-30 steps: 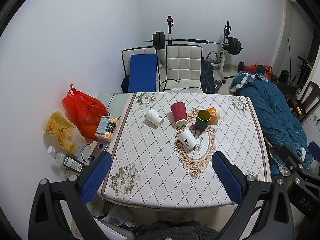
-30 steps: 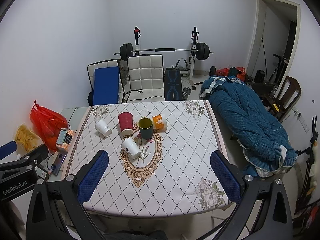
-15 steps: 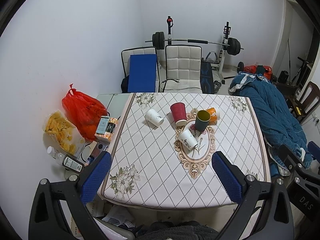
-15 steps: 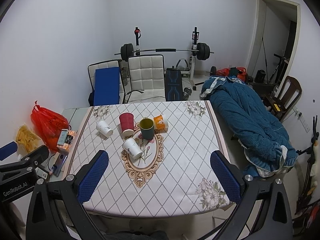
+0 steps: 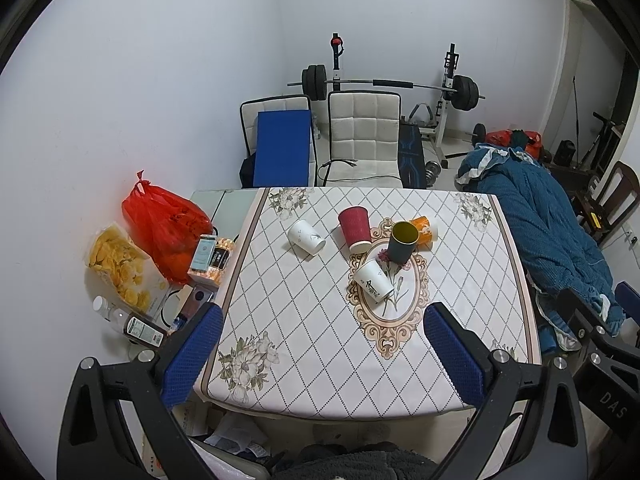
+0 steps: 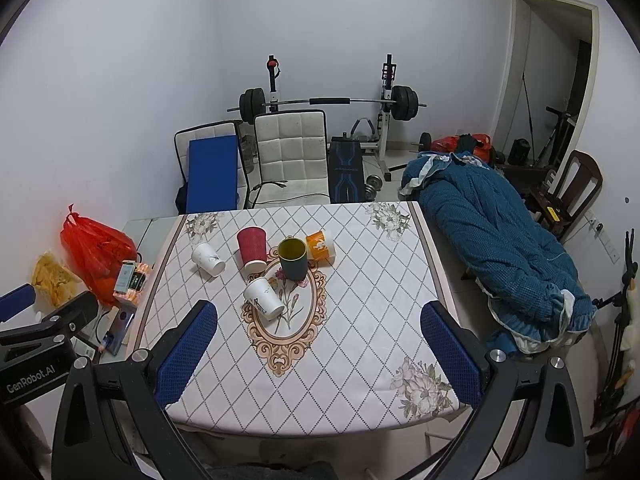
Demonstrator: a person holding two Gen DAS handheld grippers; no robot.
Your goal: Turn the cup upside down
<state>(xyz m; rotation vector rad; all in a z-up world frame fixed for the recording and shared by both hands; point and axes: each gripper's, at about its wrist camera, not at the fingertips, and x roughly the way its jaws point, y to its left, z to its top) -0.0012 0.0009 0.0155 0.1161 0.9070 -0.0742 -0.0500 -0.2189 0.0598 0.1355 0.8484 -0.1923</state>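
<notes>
Several cups sit mid-table on a patterned tablecloth (image 5: 312, 320). A dark green cup (image 5: 402, 241) (image 6: 293, 259) stands upright, mouth up. A red paper cup (image 5: 355, 227) (image 6: 252, 249) stands upside down. A white cup (image 5: 306, 236) (image 6: 207, 259), a white cup with printing (image 5: 373, 282) (image 6: 263, 299) and an orange cup (image 5: 425, 228) (image 6: 319, 244) lie on their sides. My left gripper (image 5: 320, 354) and my right gripper (image 6: 318, 356) are both open and empty, held above the table's near edge, well short of the cups.
Left of the table on the floor are a red plastic bag (image 5: 160, 224), a snack bag (image 5: 120, 268) and small boxes and bottles. Two white chairs (image 5: 364, 136) and a barbell rack stand behind. A blue quilt (image 6: 492, 240) lies to the right.
Both views have drifted very slightly; the cups have not moved and both grippers stay open.
</notes>
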